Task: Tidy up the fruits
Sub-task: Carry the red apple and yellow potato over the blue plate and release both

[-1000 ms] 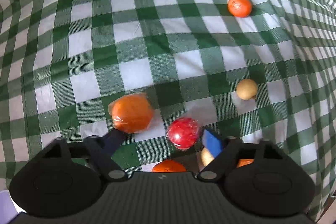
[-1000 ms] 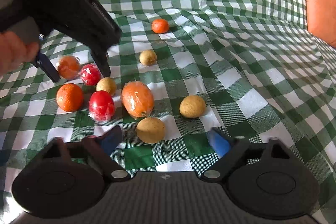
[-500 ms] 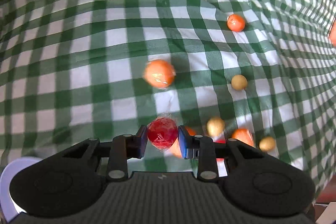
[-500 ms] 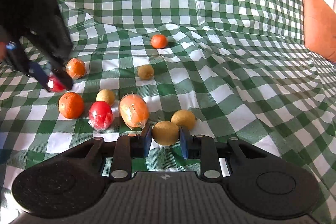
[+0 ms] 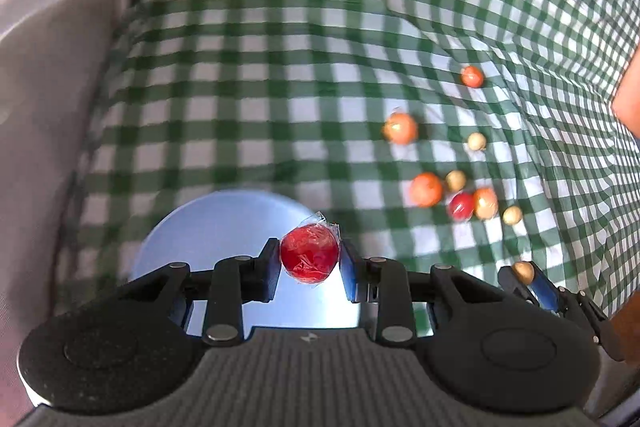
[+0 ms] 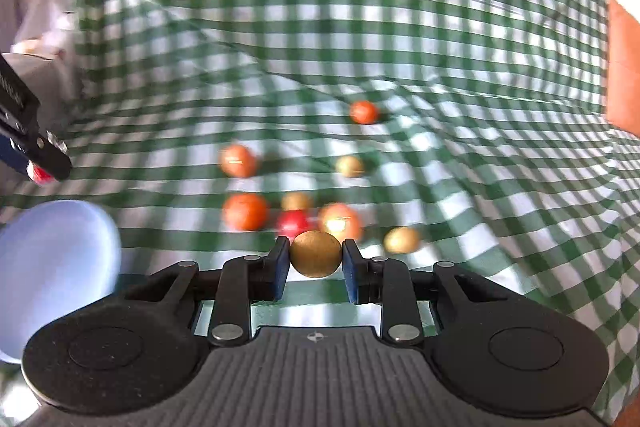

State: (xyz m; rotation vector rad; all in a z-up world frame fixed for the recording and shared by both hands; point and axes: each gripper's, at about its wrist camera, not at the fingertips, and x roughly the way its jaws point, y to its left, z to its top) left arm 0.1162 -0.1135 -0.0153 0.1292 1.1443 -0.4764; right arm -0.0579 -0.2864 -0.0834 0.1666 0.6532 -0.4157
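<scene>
The left gripper (image 5: 309,259) is clamped on a round red fruit in clear plastic wrap (image 5: 309,253), held directly above the near part of the pale blue round plate (image 5: 224,219) — the drop point lies straight below the fingers. The right gripper (image 6: 315,254) is closed on a round tan-brown fruit (image 6: 315,253); the plate sits low to its left, so the left hand is the nearer. Farther right, loose orange, red and tan fruits (image 5: 426,189) lie on the green-and-white checked cloth (image 5: 260,67).

Home setting — green-white checked tablecloth (image 6: 400,27) over table, loose fruit (image 6: 245,211), pale blue plate (image 5: 224,219).
</scene>
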